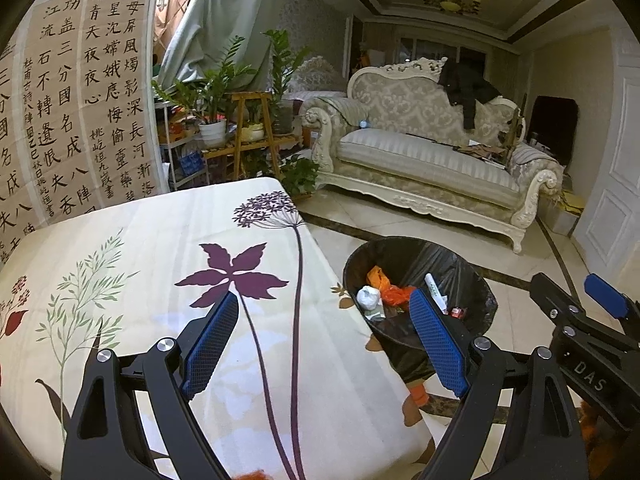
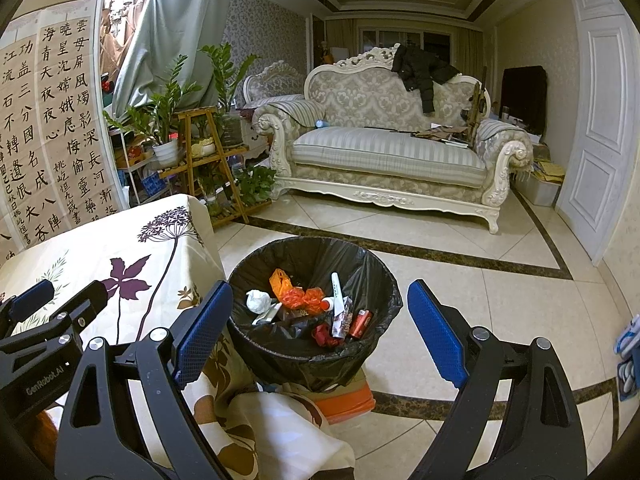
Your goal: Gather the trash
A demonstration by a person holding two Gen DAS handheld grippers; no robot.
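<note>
A trash bin lined with a black bag (image 2: 256, 272) stands on the floor beside the table; it also shows in the left wrist view (image 1: 472, 264). Inside lie a crumpled white paper (image 2: 258, 301), an orange plastic bag (image 2: 294, 294), a white tube (image 2: 338, 294), a red lighter (image 2: 361, 323) and red wrappers. My right gripper (image 2: 320, 330) is open and empty above the bin. My left gripper (image 1: 326, 342) is open and empty over the table's right edge. The right gripper also shows in the left wrist view (image 1: 576, 304), and the left in the right wrist view (image 2: 60, 300).
The table (image 1: 140, 248) wears a cream cloth with purple flowers. A cream sofa (image 2: 384, 152) with a black jacket stands across the tiled floor. Plant stands (image 2: 204, 148) sit behind the table. A calligraphy screen (image 1: 80, 100) is at left, a white door (image 2: 600, 120) at right.
</note>
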